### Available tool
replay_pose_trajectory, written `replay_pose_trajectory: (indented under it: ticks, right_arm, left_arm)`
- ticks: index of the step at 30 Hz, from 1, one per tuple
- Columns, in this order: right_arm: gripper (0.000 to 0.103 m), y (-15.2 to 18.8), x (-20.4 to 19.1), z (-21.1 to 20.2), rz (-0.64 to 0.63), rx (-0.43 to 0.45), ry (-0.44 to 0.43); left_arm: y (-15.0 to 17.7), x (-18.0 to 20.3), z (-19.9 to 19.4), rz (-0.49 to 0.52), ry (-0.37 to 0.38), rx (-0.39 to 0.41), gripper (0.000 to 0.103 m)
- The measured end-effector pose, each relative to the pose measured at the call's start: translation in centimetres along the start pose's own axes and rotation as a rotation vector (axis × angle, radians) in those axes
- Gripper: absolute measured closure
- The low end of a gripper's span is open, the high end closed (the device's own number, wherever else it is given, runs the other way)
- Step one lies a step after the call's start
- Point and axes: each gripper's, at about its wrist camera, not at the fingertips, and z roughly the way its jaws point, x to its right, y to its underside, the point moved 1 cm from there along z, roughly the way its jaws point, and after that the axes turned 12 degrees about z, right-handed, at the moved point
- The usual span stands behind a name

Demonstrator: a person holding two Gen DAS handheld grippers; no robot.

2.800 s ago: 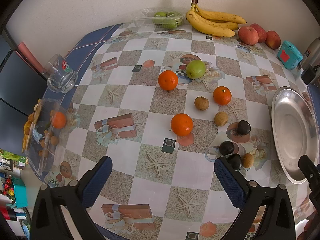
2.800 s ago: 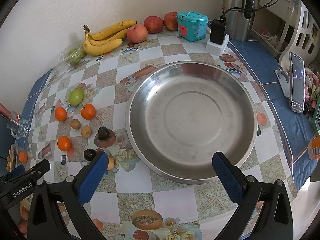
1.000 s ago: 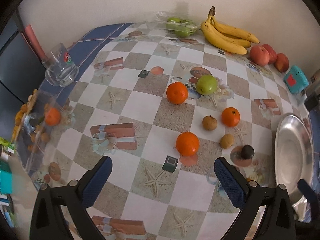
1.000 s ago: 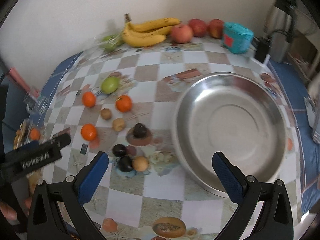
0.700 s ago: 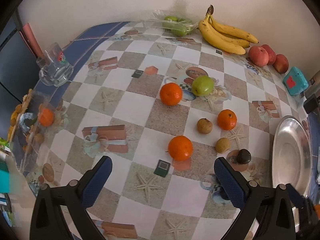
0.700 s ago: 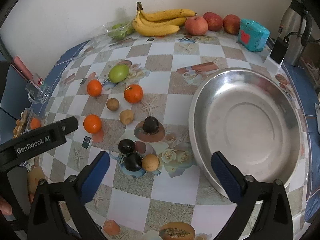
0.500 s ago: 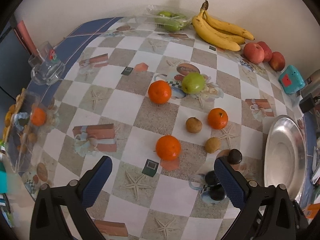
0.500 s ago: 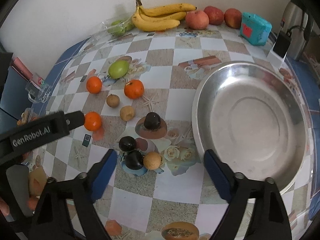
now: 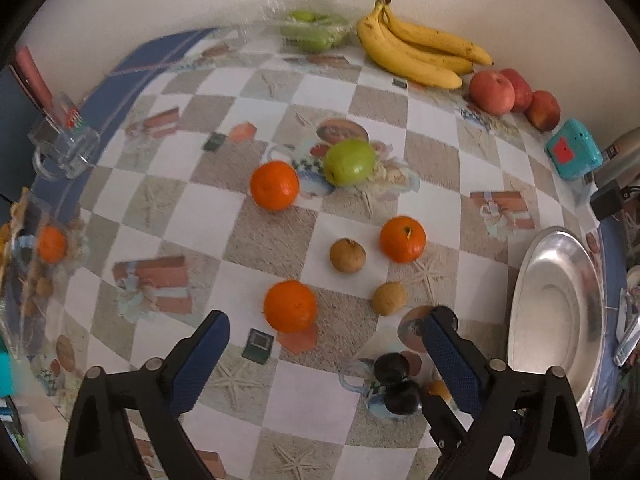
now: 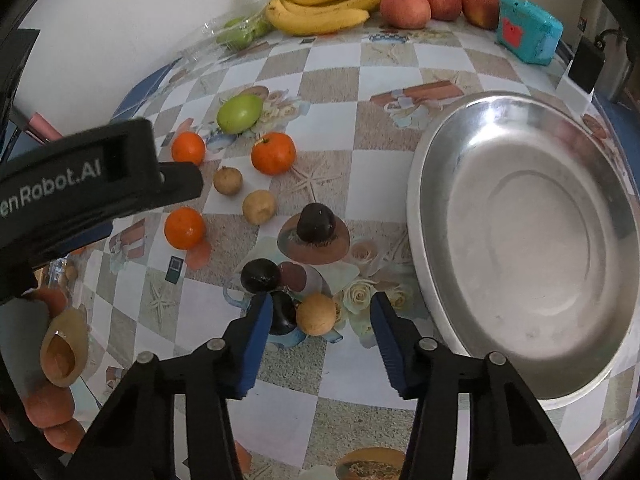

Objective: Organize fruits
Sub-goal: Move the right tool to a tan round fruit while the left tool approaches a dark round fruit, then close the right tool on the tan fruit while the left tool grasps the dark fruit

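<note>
Loose fruit lies on the checked tablecloth left of a silver bowl. My right gripper hangs low over a cluster. A small tan fruit and a dark plum sit between its closing jaws, and the left finger is against the plum. A gap remains beside the tan fruit. My left gripper is wide, its jaws just starting to close, with the near orange right ahead of its tips, untouched. Two more oranges, a green apple and two brown fruits lie beyond.
Bananas and red apples line the wall, with bagged green fruit and a teal box. A glass mug and a clear container stand at the left table edge. A hand holds the left gripper.
Both grippers sank toward the table. The right jaws narrowed a lot around the tan fruit and dark plum. The left gripper slid toward the near orange and its jaws narrowed slightly.
</note>
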Motion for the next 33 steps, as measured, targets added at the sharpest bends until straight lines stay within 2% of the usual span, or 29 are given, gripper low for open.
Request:
replay_pose_trajectory:
  ticks: [7, 10, 16, 19, 29, 33]
  right_arm:
    - [0.065, -0.2, 0.5, 1.1, 0.046, -0.036, -0.044]
    - [0.066, -0.3, 0.7, 1.3, 0.061, -0.036, -0.049]
    - [0.067, -0.5, 0.9, 1.4, 0.086, -0.048, -0.078]
    - [0.071, -0.6, 1.0, 1.3, 0.103, -0.055, -0.096]
    - [0.073, -0.6, 1.3, 1.5, 0.108, -0.064, -0.073]
    - [0.079, -0.5, 1.1, 1.5, 0.096, -0.065, -0.077]
  left_arm:
    - [1.4, 0.0, 2.1, -0.057, 0.089, -0.096, 0.014]
    - [1.8, 0.2, 2.6, -0.06, 0.094, -0.117, 0.015]
    - [2.0, -0.1, 3.0, -0.094, 0.099, -0.127, 0.015]
    - [2.1, -0.1, 2.9, -0.106, 0.109, -0.128, 0.015]
    - [2.1, 0.0, 2.6, -0.099, 0.116, -0.124, 0.015]
    - [2.0, 0.2, 2.7, -0.099, 0.119, -0.126, 0.015]
